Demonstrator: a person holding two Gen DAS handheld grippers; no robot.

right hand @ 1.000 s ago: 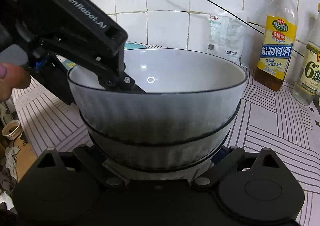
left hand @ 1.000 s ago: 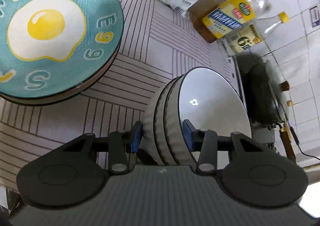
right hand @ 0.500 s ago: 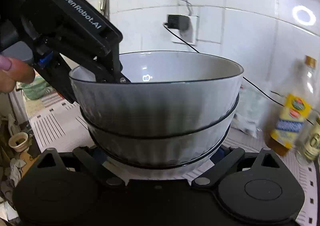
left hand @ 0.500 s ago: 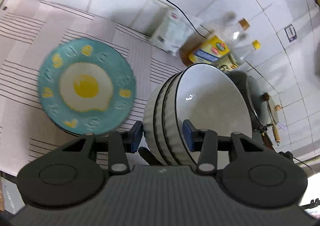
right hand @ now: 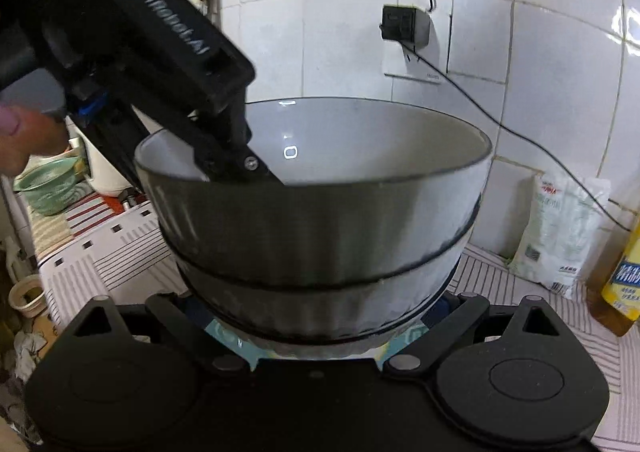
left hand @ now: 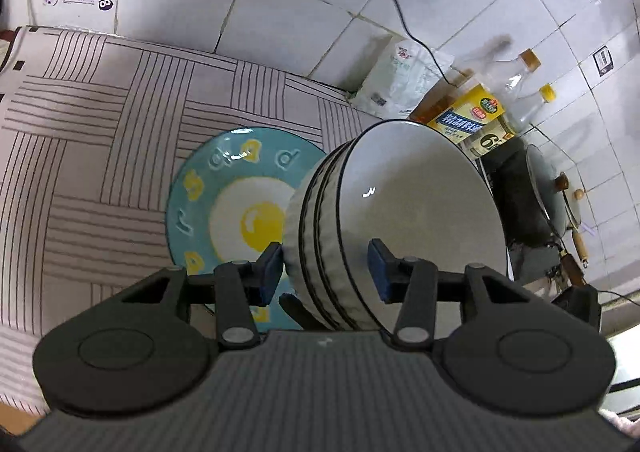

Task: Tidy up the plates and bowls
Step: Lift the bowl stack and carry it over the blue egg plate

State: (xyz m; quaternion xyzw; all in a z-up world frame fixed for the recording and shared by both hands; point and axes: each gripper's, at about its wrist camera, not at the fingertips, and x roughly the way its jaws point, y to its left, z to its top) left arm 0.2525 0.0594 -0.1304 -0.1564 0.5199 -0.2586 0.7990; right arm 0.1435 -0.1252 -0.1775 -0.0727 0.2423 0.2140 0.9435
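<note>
A stack of grey ribbed bowls with dark rims [left hand: 416, 220] is held up in the air above a teal plate with a fried-egg picture [left hand: 224, 188]. My left gripper [left hand: 324, 272] is shut on the stack's rim, one pad inside the top bowl and one outside. In the right wrist view the bowl stack [right hand: 316, 220] fills the middle. My right gripper [right hand: 316, 316] grips the stack's lower part from both sides; its fingertips are hidden under the bowls. The left gripper's body [right hand: 160, 52] reaches over the rim. A strip of the teal plate [right hand: 232, 340] shows under the stack.
The counter has a striped cloth [left hand: 100, 132]. At the wall stand a white bag [left hand: 396, 76], a yellow-labelled bottle [left hand: 468, 116] and a clear bottle [left hand: 516, 108]. A dark pot [left hand: 532, 196] sits at the right. A green bowl [right hand: 48, 184] lies far left. A wall socket [right hand: 404, 24] has a hanging cable.
Both grippers have lifted the bowl stack higher off the counter and moved it over the teal plate, which now lies right beneath the stack.
</note>
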